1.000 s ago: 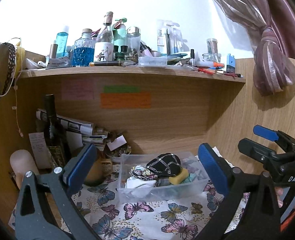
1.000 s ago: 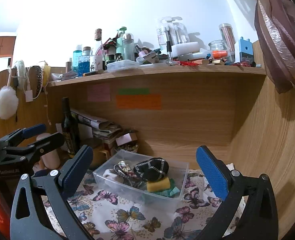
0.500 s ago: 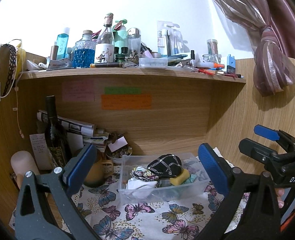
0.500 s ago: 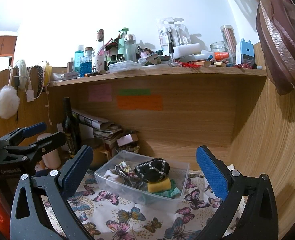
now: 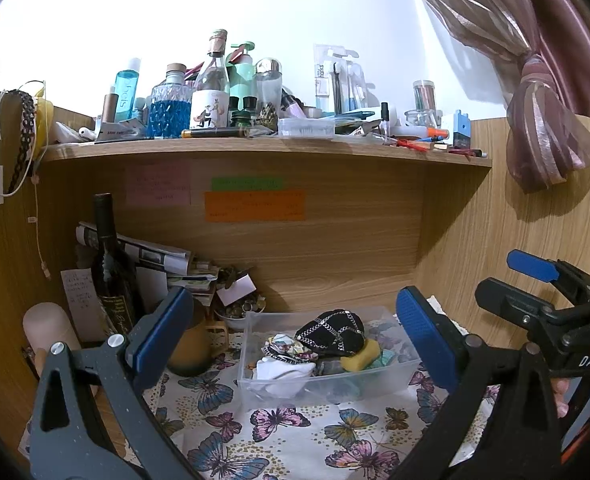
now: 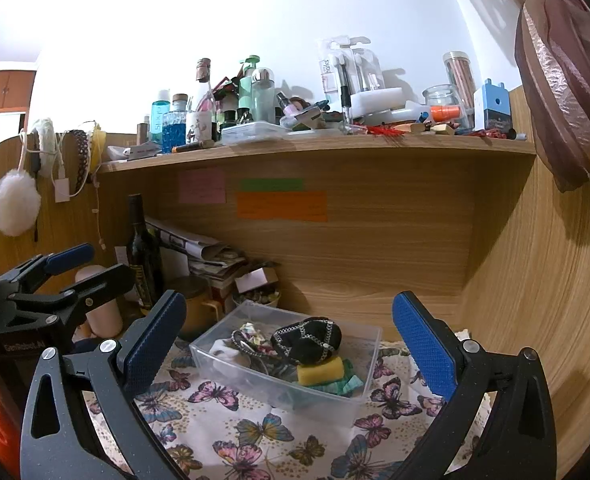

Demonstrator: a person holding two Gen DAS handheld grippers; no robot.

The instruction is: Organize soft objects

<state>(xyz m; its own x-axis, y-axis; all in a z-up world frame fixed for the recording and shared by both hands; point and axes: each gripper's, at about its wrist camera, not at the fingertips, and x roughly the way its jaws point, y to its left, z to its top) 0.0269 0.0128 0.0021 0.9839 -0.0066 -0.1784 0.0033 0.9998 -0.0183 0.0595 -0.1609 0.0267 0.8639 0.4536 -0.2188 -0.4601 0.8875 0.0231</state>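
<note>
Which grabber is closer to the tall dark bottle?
Left. The left gripper hangs open with one finger just in front of the dark bottle. The right gripper, also open, sits farther over, beyond the left one, facing the clear bin.

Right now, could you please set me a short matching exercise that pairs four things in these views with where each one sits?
Things:
1. yellow sponge
2. dark wine bottle
3. orange sticky note
4. blue-filled glass bottle

Places:
A. on the top shelf
B. on the back panel under the shelf
C. inside the clear plastic bin
D. standing left of the bin, by the papers

Pairs: 1-C, 2-D, 3-B, 4-A
</note>
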